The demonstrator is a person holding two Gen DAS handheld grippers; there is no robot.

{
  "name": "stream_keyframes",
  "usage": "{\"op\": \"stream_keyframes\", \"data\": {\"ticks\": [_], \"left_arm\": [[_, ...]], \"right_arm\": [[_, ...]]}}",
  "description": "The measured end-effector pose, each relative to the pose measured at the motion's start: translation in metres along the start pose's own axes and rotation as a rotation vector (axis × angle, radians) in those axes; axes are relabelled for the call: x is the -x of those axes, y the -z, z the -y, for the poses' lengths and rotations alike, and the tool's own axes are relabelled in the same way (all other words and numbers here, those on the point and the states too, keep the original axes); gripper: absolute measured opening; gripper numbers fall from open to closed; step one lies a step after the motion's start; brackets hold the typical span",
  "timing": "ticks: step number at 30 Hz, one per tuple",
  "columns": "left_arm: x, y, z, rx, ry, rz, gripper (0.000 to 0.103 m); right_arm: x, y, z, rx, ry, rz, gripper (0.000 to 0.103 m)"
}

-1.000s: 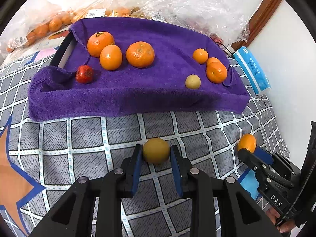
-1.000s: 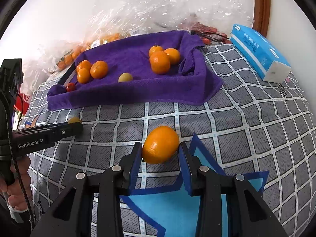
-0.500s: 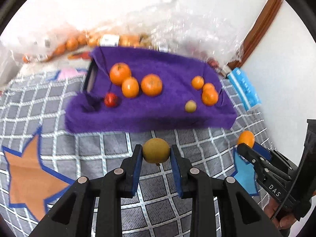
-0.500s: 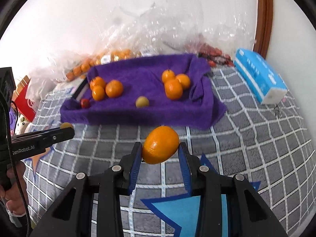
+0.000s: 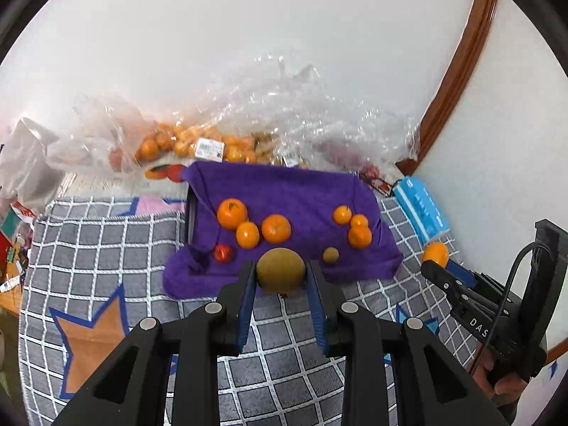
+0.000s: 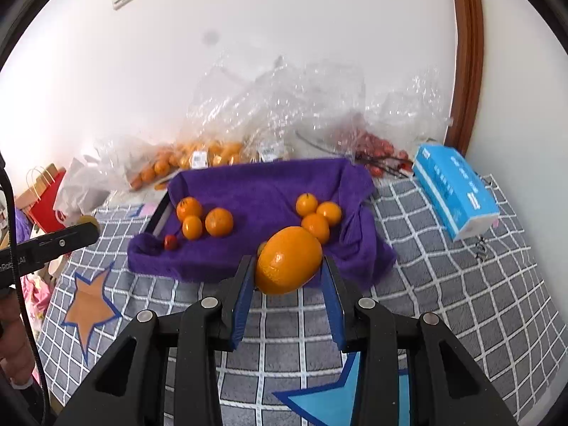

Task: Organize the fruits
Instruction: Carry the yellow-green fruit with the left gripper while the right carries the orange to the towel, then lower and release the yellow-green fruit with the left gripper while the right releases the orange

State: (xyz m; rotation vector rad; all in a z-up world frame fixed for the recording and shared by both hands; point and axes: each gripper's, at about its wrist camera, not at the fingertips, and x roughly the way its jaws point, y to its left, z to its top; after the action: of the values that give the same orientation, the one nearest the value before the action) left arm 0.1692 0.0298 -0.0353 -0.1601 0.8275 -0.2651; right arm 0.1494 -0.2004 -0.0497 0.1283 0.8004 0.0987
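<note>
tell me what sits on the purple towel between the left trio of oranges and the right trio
In the left wrist view the purple towel is bare between the two trios; only a small yellow-green fruit lies lower, nearer the right trio.

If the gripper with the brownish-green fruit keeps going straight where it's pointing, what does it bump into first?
Probably the purple towel, near its front edge: the left gripper, shut on the brownish-green fruit, points down at it. The small red fruit lies nearby, though depth is hard to judge.

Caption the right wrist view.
Right gripper holds an orange before a purple towel bearing fruit.
</note>
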Motion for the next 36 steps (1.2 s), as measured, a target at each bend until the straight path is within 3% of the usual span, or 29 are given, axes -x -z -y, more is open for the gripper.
{"op": "stream_keyframes", "data": {"ticks": [13, 36], "left_arm": [[0.017, -0.022, -0.002, -0.015, -0.019, 0.056, 0.027], [-0.003, -0.037, -0.007, -0.010, -0.021, 0.046, 0.027]], "right_arm": [[0.004, -0.025, -0.005, 0.010, 0.017, 0.051, 0.037], [-0.014, -0.043, -0.005, 0.024, 0.020, 0.059, 0.037]]}}
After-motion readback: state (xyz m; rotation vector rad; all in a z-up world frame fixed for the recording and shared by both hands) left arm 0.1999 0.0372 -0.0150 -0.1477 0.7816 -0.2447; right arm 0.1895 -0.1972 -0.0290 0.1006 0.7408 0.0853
